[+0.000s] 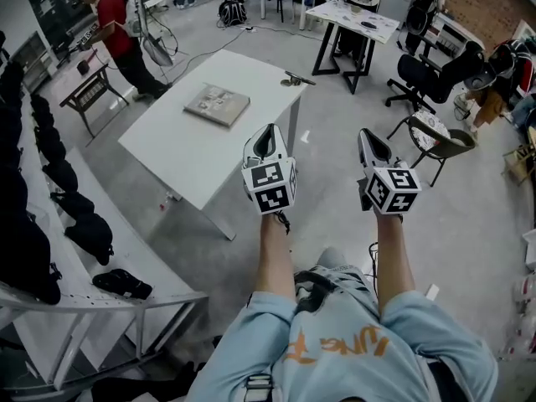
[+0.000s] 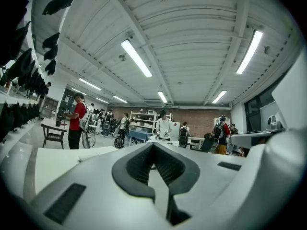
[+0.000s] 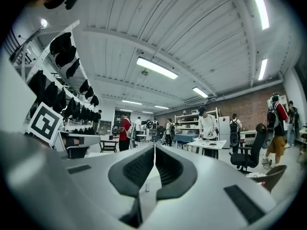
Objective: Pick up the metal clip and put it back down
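The metal clip point(image 1: 296, 79), a small dark piece, lies at the far right edge of the white table point(image 1: 167, 153). I stand back from the table's near corner. Both grippers are held up in front of me, over the floor and well short of the clip. The left gripper point(image 1: 267, 134) sits just off the table's right edge, and the right gripper point(image 1: 369, 136) is further right. In the left gripper view the left gripper point(image 2: 153, 150) has its jaws together with nothing between them. The right gripper point(image 3: 154, 150) looks the same in its own view.
A flat grey pad point(image 1: 217, 105) lies on the table's middle. A shelf rack with dark bags point(image 1: 38, 162) runs along the left. Office chairs point(image 1: 437, 139) stand to the right, another table point(image 1: 352, 19) at the back. A person in red point(image 1: 117, 32) stands far left.
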Motion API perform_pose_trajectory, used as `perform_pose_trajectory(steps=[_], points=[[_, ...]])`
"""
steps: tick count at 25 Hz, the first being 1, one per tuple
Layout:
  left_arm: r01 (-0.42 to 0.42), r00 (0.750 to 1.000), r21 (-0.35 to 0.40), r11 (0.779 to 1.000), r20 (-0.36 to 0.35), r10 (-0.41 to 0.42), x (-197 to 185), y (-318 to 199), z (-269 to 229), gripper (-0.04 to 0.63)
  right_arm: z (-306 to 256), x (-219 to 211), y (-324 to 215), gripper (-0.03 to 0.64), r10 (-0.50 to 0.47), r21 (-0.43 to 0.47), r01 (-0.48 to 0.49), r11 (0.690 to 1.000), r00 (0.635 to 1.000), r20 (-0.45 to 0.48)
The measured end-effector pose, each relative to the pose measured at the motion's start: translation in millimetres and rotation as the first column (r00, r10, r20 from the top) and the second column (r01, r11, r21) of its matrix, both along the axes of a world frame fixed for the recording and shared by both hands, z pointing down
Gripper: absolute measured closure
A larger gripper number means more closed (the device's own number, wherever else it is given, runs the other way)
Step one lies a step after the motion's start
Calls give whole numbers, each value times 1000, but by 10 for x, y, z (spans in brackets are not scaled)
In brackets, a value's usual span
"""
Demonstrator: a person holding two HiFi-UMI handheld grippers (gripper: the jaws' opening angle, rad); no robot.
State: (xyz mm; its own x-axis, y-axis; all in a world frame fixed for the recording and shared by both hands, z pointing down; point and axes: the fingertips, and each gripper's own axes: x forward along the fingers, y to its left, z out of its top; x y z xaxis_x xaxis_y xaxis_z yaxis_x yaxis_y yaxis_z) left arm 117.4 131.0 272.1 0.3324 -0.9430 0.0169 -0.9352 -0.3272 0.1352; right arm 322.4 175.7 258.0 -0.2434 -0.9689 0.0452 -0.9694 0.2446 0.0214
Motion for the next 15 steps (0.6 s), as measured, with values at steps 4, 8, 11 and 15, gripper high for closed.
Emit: perform_pose_trajectory(steps=[4, 8, 11, 15], points=[[-11, 1000, 0, 1000, -4, 11, 70, -120, 10, 586, 59, 108, -82, 586, 20, -12, -20, 1000, 1000, 1], [0, 1000, -7, 1000, 21, 0, 64, -213, 50, 586, 92, 101, -232, 586, 13, -21, -13, 1000, 1000, 15], [-1, 999, -16, 1000, 39, 1, 93, -326, 68, 586, 75, 74, -449, 586, 4, -21, -3, 1000, 999, 33], [54, 998, -56, 997, 47, -52, -130, -444, 262, 586, 290, -261, -696, 586, -73, -59, 76, 995, 996, 44]])
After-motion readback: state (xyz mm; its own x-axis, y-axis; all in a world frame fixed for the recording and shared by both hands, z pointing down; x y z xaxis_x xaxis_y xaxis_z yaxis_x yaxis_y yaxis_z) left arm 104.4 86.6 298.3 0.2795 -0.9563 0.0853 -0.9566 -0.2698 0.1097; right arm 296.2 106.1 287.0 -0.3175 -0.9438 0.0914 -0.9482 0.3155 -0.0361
